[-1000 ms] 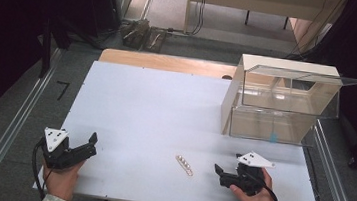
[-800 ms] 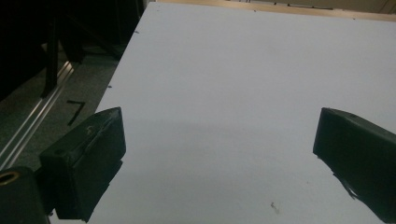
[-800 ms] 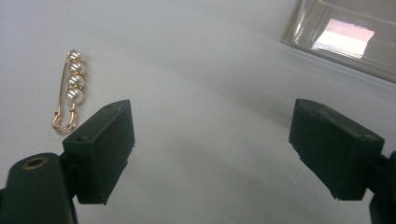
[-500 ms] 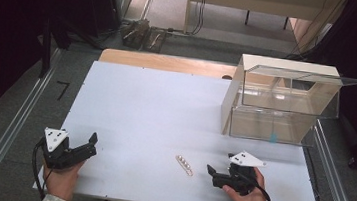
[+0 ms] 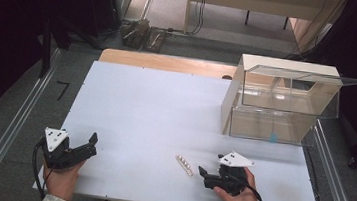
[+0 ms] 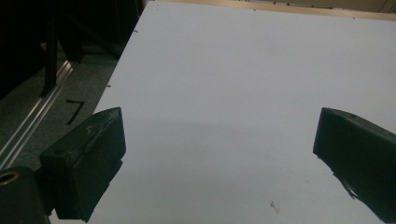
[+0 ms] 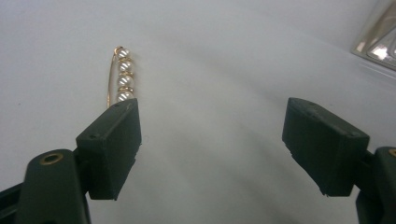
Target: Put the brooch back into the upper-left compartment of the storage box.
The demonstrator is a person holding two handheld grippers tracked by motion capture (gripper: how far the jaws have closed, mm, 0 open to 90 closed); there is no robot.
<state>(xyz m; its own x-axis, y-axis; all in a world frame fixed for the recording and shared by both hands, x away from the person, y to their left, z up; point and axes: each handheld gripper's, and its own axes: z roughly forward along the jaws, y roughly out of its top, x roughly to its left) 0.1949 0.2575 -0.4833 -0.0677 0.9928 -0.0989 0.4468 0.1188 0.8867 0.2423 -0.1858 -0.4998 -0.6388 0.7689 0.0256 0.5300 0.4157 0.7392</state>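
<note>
Nearest me, my left gripper (image 5: 92, 144) sits at the table's (image 5: 155, 108) near left corner, jaws spread wide over bare white surface. My right gripper (image 5: 202, 174) rests near the front edge, jaws also wide, with the pearl-beaded gold pin (image 7: 122, 74) lying just beyond its left jaw. Farther back right stands a clear box (image 5: 281, 104).

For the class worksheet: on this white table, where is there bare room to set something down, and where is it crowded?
The widest free patch runs from the table left edge across the middle to the clear box. The near middle between the left gripper and the pearl pin is also bare. It is crowded around the pin and right gripper, and at the far right corner.
</note>
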